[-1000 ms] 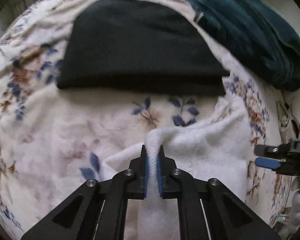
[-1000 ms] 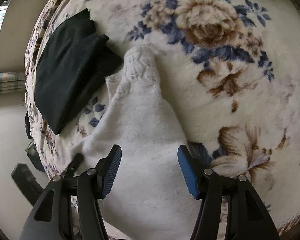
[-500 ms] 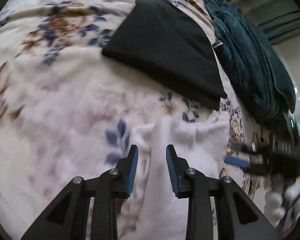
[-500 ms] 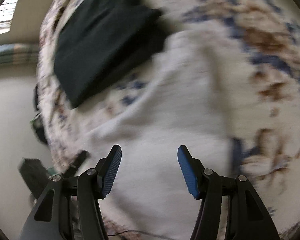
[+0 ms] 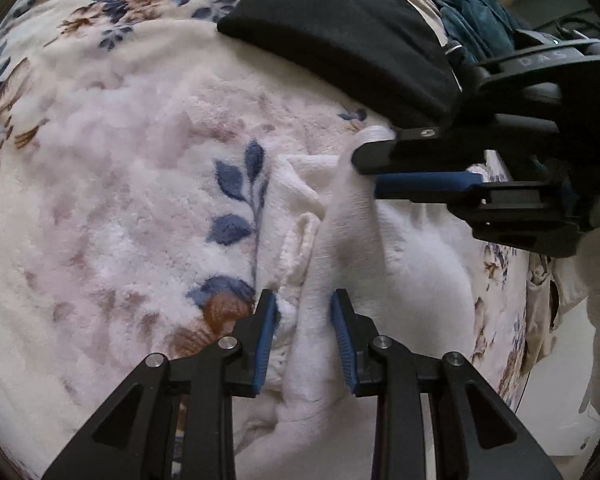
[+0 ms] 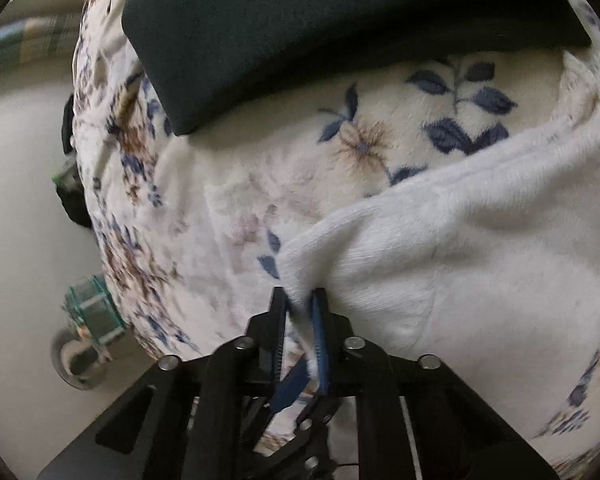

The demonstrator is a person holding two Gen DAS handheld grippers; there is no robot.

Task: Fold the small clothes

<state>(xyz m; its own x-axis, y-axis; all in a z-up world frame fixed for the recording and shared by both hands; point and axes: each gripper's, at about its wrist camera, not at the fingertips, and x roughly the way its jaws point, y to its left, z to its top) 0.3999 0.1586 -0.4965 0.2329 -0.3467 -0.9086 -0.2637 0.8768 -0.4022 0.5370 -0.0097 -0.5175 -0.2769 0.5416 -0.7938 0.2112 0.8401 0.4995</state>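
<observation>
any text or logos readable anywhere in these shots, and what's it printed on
"DAS": pale raised letters on the curved black body of the right gripper, seen in the left wrist view. The word runs on past that, but the rest is too blurred to read.
Nothing else carries text: none shows on the white garment, the black folded garment or the floral blanket.

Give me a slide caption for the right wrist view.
Right gripper pinches the white garment's corner beside a folded black garment.
</observation>
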